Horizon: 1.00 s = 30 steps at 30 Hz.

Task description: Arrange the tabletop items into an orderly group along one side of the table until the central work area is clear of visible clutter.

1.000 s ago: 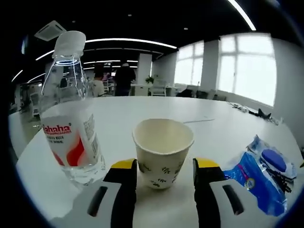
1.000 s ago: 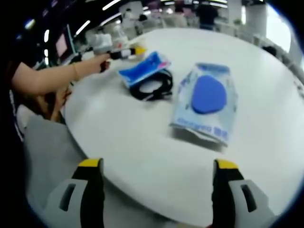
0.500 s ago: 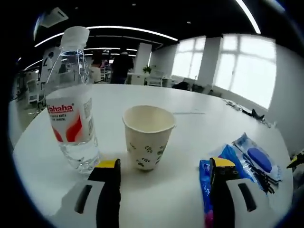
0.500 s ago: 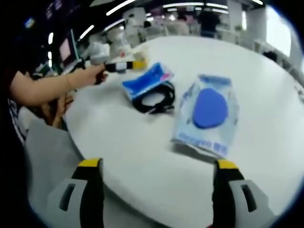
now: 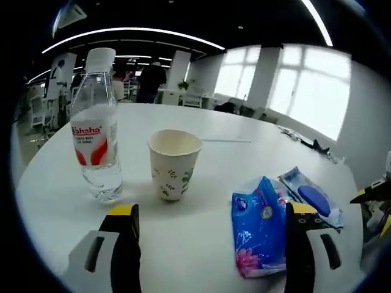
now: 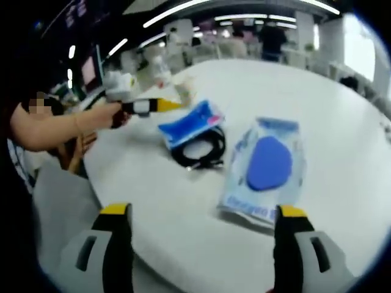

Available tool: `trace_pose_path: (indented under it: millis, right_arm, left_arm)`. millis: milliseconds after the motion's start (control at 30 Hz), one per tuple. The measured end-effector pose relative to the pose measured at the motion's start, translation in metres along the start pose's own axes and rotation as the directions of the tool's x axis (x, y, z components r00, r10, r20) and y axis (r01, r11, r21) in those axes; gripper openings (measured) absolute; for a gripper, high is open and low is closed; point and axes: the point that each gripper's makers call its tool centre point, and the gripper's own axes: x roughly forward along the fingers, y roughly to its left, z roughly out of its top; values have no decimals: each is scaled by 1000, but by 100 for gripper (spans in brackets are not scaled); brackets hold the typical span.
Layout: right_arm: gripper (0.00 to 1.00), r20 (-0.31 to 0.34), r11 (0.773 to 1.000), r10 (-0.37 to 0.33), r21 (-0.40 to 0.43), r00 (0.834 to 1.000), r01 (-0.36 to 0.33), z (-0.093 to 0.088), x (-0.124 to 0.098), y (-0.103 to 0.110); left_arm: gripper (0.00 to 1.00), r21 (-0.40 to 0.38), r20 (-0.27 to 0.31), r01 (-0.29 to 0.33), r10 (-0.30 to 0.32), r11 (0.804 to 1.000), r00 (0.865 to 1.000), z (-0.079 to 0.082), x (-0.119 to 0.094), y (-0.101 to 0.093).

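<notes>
Left gripper view: patterned white paper cup (image 5: pixel 173 162) stands centre frame on the round white table (image 5: pixel 244 159), clear plastic water bottle (image 5: pixel 96 143) just left of it, blue flowery tissue pack (image 5: pixel 259 227) lower right. Left gripper (image 5: pixel 211 220) spread wide, holding nothing. Right gripper view: coiled black cable (image 6: pixel 200 152) touches that pack, clear bag with a blue oval pad (image 6: pixel 266 165) beside it, right gripper (image 6: pixel 201 223) also wide open.

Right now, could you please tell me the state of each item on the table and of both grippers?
Water bottle: upright, capped, partly full.
Paper cup: upright, open top, beside the bottle.
Blue tissue pack: lying flat.
Black cable: coiled, beside the tissue pack.
Clear pouch: lying flat, blue item inside.
Left gripper: open, holding nothing.
Right gripper: open, holding nothing.
</notes>
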Motion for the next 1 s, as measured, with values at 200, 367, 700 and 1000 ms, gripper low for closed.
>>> trace_pose_path:
  millis: [200,367,700,1000]
  right_arm:
    - [94,28,1000,18,-16,999,-17,11,4,2]
    - [94,43,1000,18,-11,999,-18,15,5,1]
    - [94,37,999,-40,20,999,39,9,5,-11]
    - [93,38,994,-88,66,995,86,3,1,-19]
  left_arm:
    - [100,56,-15,22,-21,998,1000,3,-16,-10]
    - [100,55,-20,38,-37,998,999,3,-24,-16]
    - [100,75,-54,113,-109,991,993,-4,-30,-40]
    - [100,115,-66,187,-180,976,981,-3,-26,-61]
